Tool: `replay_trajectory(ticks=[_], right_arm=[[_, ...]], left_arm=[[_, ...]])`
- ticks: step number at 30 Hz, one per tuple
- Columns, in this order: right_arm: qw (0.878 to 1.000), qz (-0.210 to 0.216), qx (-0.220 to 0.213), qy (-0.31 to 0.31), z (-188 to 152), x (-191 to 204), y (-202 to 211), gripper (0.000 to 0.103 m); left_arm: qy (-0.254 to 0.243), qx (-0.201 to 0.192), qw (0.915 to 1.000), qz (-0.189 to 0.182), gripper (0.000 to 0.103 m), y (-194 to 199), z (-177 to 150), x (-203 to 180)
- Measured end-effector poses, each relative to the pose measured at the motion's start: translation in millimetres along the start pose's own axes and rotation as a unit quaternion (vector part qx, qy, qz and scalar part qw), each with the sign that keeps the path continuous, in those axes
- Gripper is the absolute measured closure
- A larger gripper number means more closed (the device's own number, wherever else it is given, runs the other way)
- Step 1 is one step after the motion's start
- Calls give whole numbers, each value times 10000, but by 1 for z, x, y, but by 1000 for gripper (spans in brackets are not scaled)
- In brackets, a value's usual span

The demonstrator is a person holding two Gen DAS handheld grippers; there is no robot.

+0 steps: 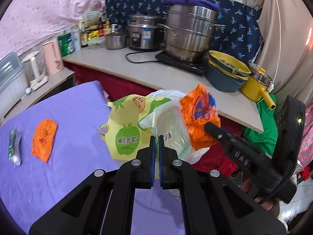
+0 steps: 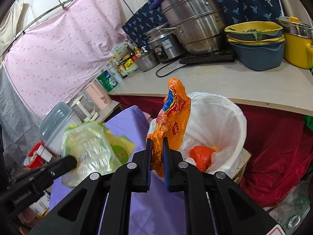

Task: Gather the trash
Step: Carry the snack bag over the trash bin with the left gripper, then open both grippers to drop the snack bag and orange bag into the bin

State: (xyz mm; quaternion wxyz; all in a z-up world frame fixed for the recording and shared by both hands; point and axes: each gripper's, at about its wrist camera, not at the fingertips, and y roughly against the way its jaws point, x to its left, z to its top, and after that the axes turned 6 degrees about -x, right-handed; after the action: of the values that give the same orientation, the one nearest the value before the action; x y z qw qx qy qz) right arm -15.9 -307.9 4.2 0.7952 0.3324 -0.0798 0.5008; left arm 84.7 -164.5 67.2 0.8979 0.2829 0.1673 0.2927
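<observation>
Gripping wrappers (image 2: 172, 117) — bin (image 2: 237, 125) near.

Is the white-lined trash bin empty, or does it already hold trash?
Partly filled: the bin holds a crumpled orange bag and pale plastic at its bottom.
</observation>
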Motion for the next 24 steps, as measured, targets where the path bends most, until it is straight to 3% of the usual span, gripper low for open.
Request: replay_trajectory(ticks=[5, 13, 18, 19, 23, 24], right_arm=[[9997, -193, 8, -127, 7, -25, -10, 93], [9986, -401, 112, -323, 7, -55, -30, 92], [9980, -482, 99, -400, 6, -57, -38, 81], [9979, -485, 75, -421, 6, -57, -38, 75], [9980, -457, -20, -441, 10, -53, -36, 71], [9981, -447, -43, -411, 11, -51, -34, 71]], left_arm=[[-72, 88, 9992, -394, 100, -40, 12, -22], [-14, 486, 9974, -536, 100, -91, 4, -27], [33, 562, 9977, -373, 96, -105, 0, -22], [50, 557, 9978, -343, 95, -105, 0, -21], [181, 475, 9985, -201, 69, -103, 3, -11], [202, 425, 9988, -160, 69, -101, 4, -9]])
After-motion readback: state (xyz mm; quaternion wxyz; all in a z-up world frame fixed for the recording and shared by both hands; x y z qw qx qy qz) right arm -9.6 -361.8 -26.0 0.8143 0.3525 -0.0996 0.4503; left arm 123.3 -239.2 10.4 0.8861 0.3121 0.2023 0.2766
